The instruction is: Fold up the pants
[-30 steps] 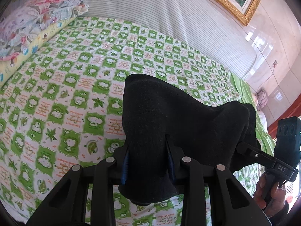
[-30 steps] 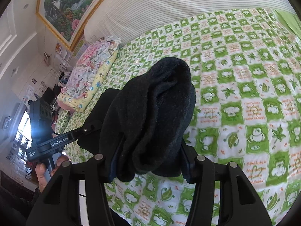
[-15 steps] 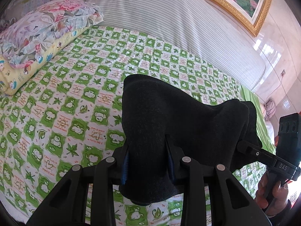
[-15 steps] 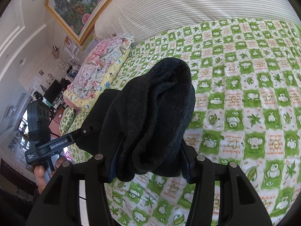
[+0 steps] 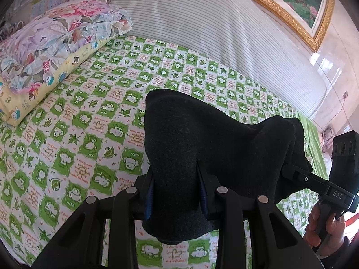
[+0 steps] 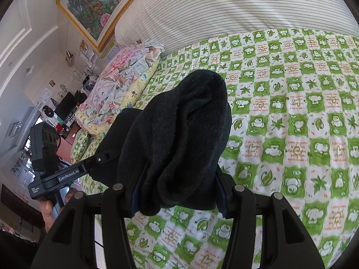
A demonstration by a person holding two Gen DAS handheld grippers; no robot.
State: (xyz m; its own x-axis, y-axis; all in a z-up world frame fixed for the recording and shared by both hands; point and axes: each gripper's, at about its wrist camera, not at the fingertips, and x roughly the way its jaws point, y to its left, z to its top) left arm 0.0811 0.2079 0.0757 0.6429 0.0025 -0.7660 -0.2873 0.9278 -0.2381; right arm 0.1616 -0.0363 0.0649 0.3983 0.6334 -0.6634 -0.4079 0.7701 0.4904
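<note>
Dark charcoal pants (image 5: 202, 139) hang bunched in the air above a bed with a green and white checked sheet (image 5: 78, 134). My left gripper (image 5: 176, 188) is shut on one thick fold of the fabric, which drapes over and hides its fingertips. In the right wrist view, my right gripper (image 6: 177, 186) is shut on another bundle of the same pants (image 6: 186, 130). Each view shows the other gripper held in a hand off to the side, with the cloth stretched between the two.
A floral pillow (image 5: 51, 35) on a yellow one lies at the bed's left. A striped headboard cushion (image 5: 213, 27) runs along the far side under a gold-framed painting (image 5: 303, 4). Cluttered shelves and a desk (image 6: 56, 103) stand beyond the pillow.
Both grippers have carried the pants across the bed toward the pillow end; the pillow and headboard now show larger. The grips on the cloth look unchanged.
</note>
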